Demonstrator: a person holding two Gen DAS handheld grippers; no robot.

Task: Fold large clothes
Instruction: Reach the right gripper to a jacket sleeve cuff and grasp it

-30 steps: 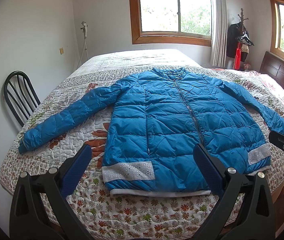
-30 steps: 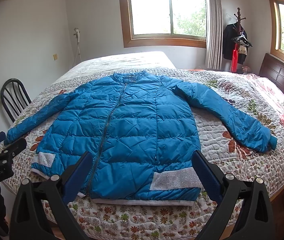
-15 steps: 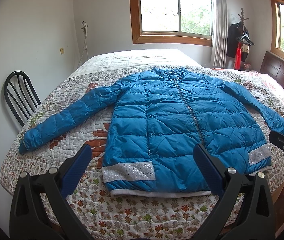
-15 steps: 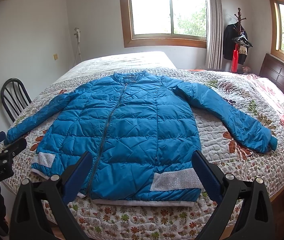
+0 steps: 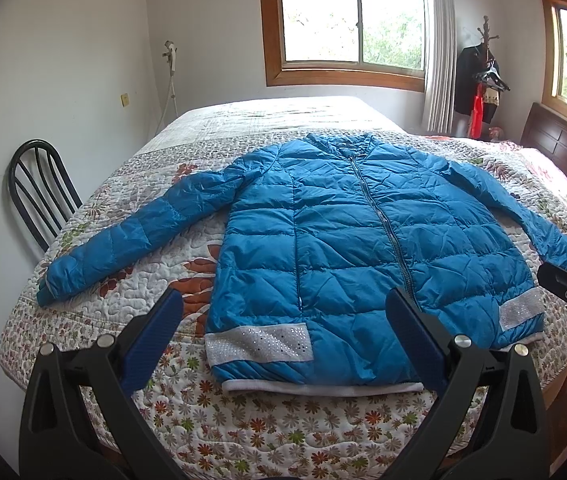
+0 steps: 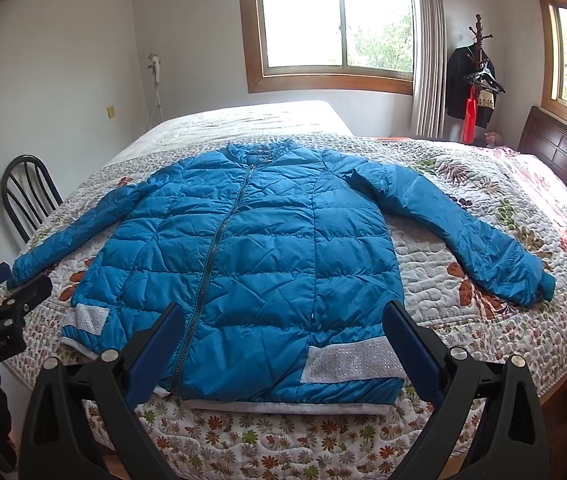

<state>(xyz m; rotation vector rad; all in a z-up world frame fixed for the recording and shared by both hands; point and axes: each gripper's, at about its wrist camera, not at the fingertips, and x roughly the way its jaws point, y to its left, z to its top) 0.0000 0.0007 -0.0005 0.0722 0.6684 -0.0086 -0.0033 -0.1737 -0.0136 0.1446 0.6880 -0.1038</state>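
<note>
From the left wrist view, a blue puffer jacket (image 5: 363,248) lay flat, zipped, sleeves spread, on a floral quilt (image 5: 243,420); the left gripper (image 5: 283,340) gaped wide, empty. Right wrist view: the right gripper (image 6: 283,344) likewise spread wide above the hem, apparently not touching.

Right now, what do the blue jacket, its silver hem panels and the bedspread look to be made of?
Blue jacket: likely thin synthetic shell, slight sheen, puffy stitched channels suggest padded filling.
Silver hem panels: grey fabric dotted with glinting studs or sequins; too small to tell which.
Bedspread: matte quilted cloth, probably cotton, with floral print and wavy stitching.
</note>
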